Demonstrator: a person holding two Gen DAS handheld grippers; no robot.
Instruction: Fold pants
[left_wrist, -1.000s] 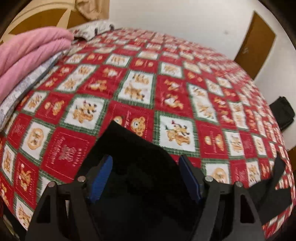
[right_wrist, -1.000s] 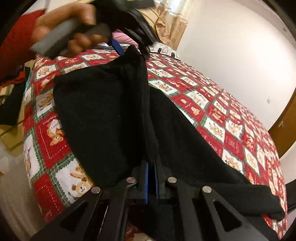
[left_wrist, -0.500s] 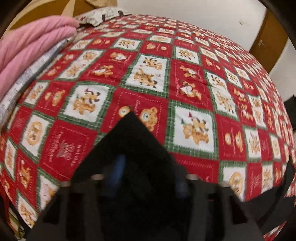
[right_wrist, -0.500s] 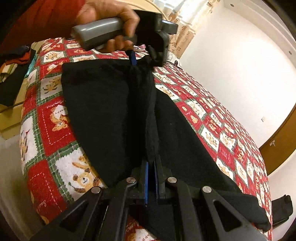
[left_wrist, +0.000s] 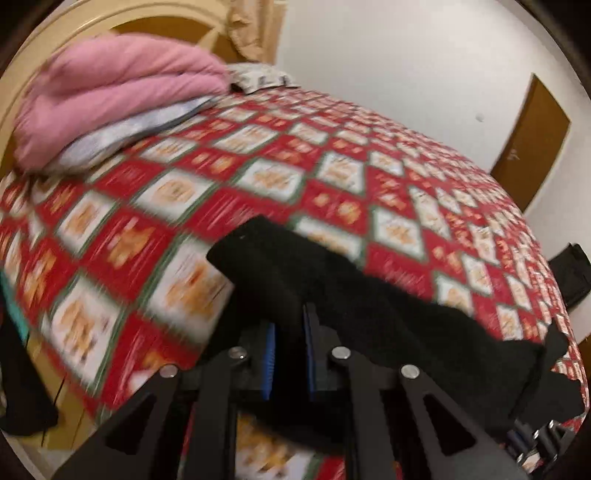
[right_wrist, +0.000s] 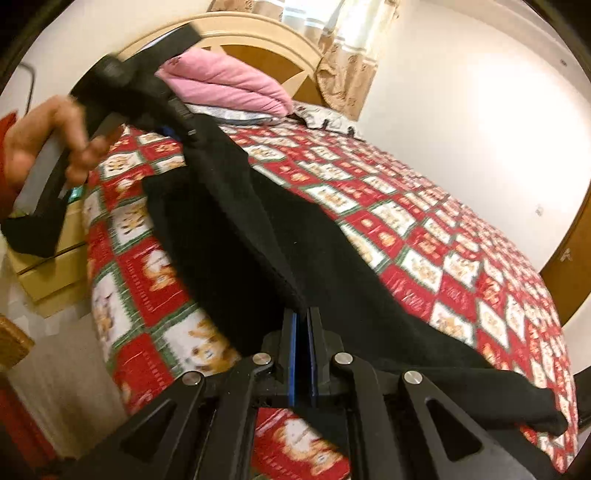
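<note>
Black pants (right_wrist: 258, 236) lie stretched across the near corner of a bed with a red and green cartoon quilt (right_wrist: 424, 236). My right gripper (right_wrist: 302, 332) is shut on the pants' edge near the bed's side. My left gripper (left_wrist: 288, 332) is shut on the other end of the same edge; a black corner (left_wrist: 255, 243) sticks out past its fingers. In the right wrist view the left gripper (right_wrist: 173, 122) shows up at the far left, held by a hand, lifting the cloth taut. The pants' leg (right_wrist: 517, 398) trails off to the right on the quilt.
A folded pink blanket (left_wrist: 110, 92) and pillows sit at the headboard (right_wrist: 258, 40). A wooden door (left_wrist: 532, 144) is at the right wall. A light wooden drawer unit (right_wrist: 48, 269) stands beside the bed, with dark cloth over it.
My left gripper has closed on the pants' corner and lifted it, pulling the edge taut. The right gripper keeps its hold and has not let go.
</note>
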